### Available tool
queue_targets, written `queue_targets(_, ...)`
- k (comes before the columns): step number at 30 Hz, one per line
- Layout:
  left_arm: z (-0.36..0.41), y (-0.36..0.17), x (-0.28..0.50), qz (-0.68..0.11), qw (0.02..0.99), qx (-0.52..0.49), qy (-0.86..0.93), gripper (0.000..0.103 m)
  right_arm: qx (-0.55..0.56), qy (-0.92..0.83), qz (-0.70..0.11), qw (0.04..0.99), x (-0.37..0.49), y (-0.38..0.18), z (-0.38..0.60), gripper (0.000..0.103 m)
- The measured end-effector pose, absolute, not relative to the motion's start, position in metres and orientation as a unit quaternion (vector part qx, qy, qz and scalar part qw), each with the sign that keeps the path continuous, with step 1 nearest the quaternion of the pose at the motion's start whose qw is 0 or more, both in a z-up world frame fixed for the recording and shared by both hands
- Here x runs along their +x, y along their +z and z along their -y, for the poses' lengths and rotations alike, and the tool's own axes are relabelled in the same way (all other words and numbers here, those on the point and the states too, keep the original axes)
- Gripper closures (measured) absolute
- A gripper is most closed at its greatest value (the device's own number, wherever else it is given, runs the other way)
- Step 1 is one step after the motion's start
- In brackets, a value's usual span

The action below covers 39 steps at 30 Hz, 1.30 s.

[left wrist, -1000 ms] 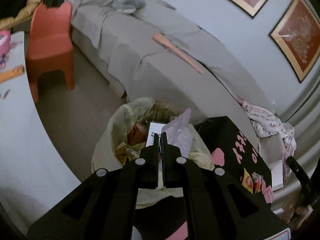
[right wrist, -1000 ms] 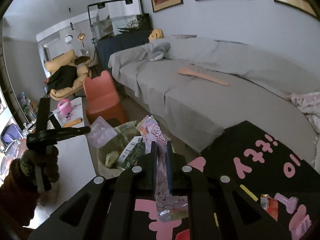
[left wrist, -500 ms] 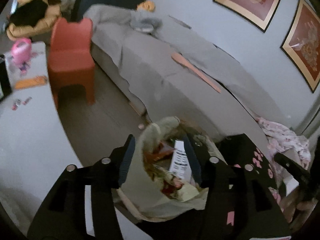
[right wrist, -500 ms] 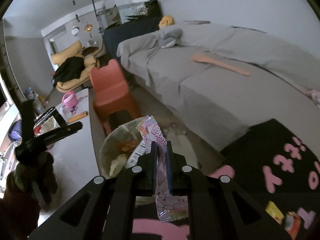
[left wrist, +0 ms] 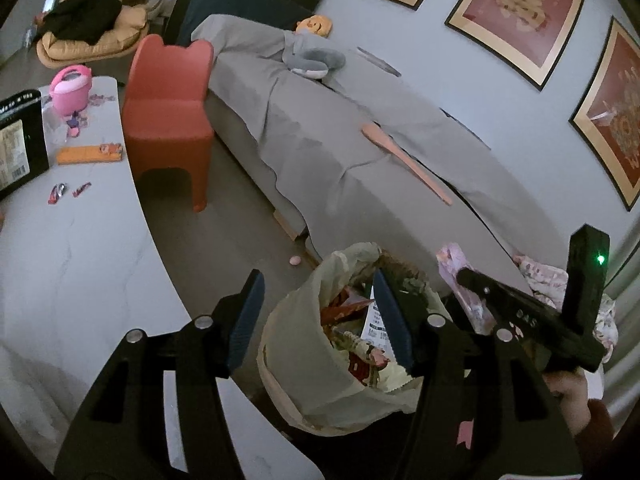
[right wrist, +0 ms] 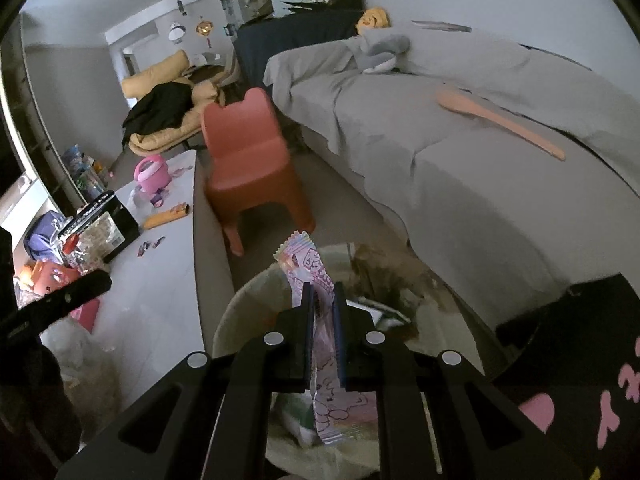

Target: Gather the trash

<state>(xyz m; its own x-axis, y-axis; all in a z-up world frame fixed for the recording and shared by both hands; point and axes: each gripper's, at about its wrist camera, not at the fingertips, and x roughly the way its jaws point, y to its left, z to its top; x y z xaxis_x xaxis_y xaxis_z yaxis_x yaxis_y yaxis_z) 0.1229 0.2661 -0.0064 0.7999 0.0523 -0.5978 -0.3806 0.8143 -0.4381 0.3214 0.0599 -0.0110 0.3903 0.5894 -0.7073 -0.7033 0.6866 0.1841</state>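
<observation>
Right gripper point(right wrist: 322, 312) pinches a pastel cartoon-printed wrapper point(right wrist: 310, 268) (perhaps candy); left gripper point(left wrist: 320, 316) gapes.

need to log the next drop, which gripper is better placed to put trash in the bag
Right. The right gripper is shut on a pink wrapper directly above the open trash bag. The left gripper is open and holds nothing.

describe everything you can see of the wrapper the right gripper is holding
The wrapper is a thin, glossy pastel-pink snack packet with cartoon printing and crimped, zigzag ends. It stands roughly upright, pinched at mid-length by the right hand-held gripper, its top end sticking up past the fingertips. It hangs just over the open trash bag.
</observation>
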Motion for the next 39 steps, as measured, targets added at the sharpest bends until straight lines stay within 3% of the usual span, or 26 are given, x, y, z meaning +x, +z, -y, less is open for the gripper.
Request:
queue_targets(2, -0.266, -0.01, 0.124, -0.297, 0.904, -0.284, 0.117, 0.049, -0.071, 0.392, -0.394, 0.828, 0.323, -0.012, -0.062, 0.08)
queue_targets(4, -0.267, -0.011, 0.126, -0.3, 0.903, -0.286, 0.114, 0.049, -0.06, 0.395, -0.391, 0.829, 0.325, -0.01, -0.059, 0.062)
queue_targets(16, -0.239, -0.009, 0.136, -0.316, 0.905, -0.272, 0.086, 0.047, -0.033, 0.35, -0.377, 0.857, 0.305, 0.008, 0.021, 0.061)
queue_targets(28, -0.135, -0.002, 0.16, -0.341, 0.911, -0.226, -0.053, 0.043, -0.028, 0.248, -0.339, 0.907, 0.232, 0.028, 0.187, 0.061)
queue_targets(33, -0.089, -0.004, 0.166, -0.349, 0.906, -0.209, -0.116, 0.043, 0.021, 0.205, -0.336, 0.919, 0.192, 0.013, 0.261, 0.06)
queue_targets(39, -0.031, -0.013, 0.171, -0.375, 0.892, -0.175, -0.182, 0.042, 0.103, 0.171, -0.388, 0.9, 0.143, -0.033, 0.326, 0.056)
